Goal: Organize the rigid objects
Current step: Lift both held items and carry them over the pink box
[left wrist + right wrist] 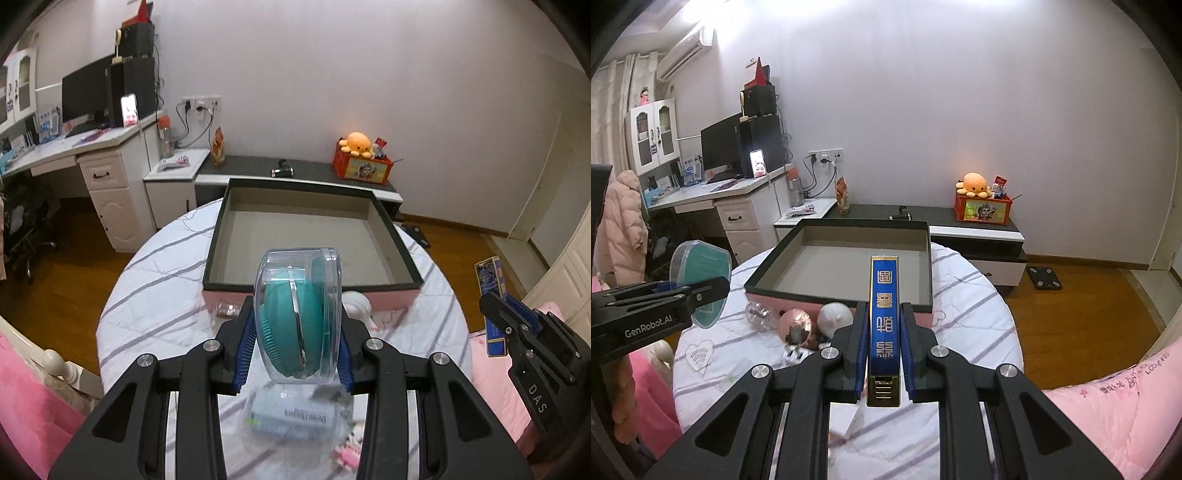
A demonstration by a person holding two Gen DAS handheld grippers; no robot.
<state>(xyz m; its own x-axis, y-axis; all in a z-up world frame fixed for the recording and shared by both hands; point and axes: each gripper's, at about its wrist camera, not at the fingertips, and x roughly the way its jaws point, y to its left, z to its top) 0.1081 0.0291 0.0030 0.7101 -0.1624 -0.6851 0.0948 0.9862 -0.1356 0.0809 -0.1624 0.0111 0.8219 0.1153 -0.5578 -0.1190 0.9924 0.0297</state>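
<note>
Bedroom, quilted round table [155, 280]; left jaws grasp clear case [299, 314], right grasp blue box [884, 325].

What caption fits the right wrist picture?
Right gripper holds a blue box before an empty tray.

"GenRobot.AI" on left claw [701, 291]

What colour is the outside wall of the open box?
Pink, under a dark rim, on the open box; clearest in the right wrist view.
</note>
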